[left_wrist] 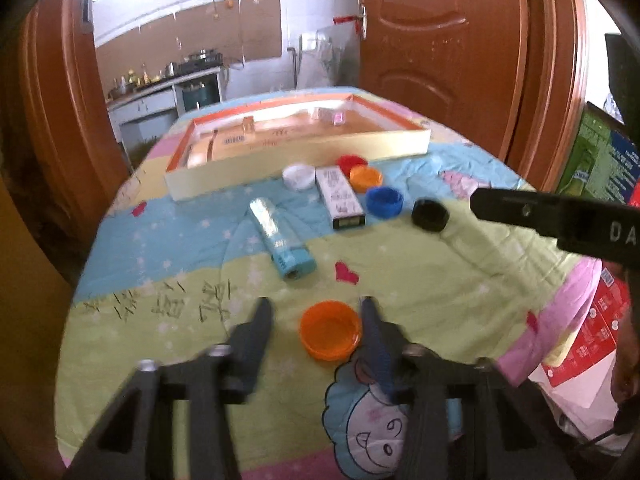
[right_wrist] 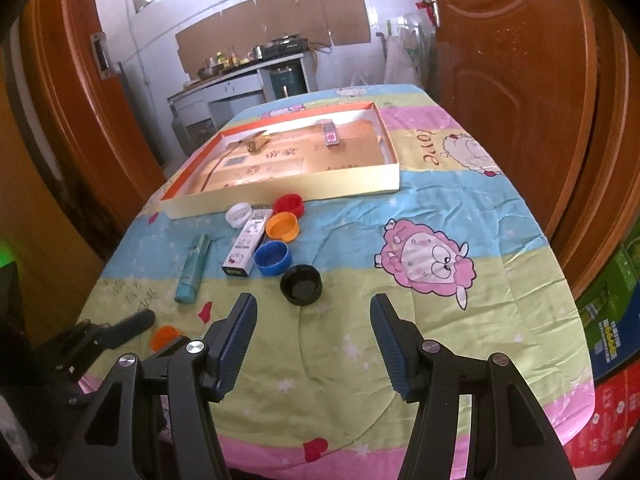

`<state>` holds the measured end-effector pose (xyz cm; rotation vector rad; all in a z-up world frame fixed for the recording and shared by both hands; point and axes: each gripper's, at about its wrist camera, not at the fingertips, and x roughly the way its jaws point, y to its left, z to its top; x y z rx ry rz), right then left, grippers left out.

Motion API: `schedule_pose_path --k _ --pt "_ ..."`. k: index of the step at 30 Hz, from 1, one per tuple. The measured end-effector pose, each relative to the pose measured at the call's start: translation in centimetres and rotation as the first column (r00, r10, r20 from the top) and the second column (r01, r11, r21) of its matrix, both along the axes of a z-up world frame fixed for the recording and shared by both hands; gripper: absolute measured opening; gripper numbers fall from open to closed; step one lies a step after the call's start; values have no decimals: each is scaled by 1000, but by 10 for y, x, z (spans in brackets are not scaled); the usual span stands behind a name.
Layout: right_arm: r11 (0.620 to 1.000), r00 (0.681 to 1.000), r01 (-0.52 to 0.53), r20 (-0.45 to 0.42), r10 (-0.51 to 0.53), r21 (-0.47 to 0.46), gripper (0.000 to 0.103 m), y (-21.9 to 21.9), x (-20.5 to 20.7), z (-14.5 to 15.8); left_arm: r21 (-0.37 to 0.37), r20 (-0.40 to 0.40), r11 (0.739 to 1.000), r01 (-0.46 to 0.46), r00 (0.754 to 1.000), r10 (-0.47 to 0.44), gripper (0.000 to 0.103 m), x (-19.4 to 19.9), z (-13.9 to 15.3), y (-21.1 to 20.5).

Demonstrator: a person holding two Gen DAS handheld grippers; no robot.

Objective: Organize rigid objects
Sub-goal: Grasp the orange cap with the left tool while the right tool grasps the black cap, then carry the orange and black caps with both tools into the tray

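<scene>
My left gripper (left_wrist: 316,312) brackets the near orange cap (left_wrist: 330,330), right finger touching, left finger clear; my right gripper (right_wrist: 314,312) gapes empty before the black cap (right_wrist: 301,283).

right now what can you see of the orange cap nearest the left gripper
The orange cap looks like plastic, round and shallow, with its open side up and a ribbed rim. It sits on the cartoon bedsheet, between the left gripper's fingers. One finger is at its rim; the other stands clear of it.
</scene>
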<state>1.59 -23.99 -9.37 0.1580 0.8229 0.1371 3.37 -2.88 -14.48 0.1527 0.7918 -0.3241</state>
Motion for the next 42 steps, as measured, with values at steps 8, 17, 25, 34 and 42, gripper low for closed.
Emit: schedule_pose_path --k 8,17,25,34,42 --pt "995 996 -82 -30 80 -65 60 19 16 -14 -35 34 999 -6 999 7 30 -6 2 10" --pt "988 996 -73 -51 67 -138 35 26 44 -30 -78 52 995 -64 996 68 30 -1 18 26" --pt "985 996 -85 -48 78 -147 30 26 47 -31 -96 47 992 -79 995 84 30 3 24 31" --pt "989 997 -73 -17 71 -130 30 22 41 -12 -103 63 991 -90 993 97 30 18 39 30" --pt "990 996 -83 13 85 -113 30 24 49 7 -108 84 990 -92 991 101 30 40 57 25"
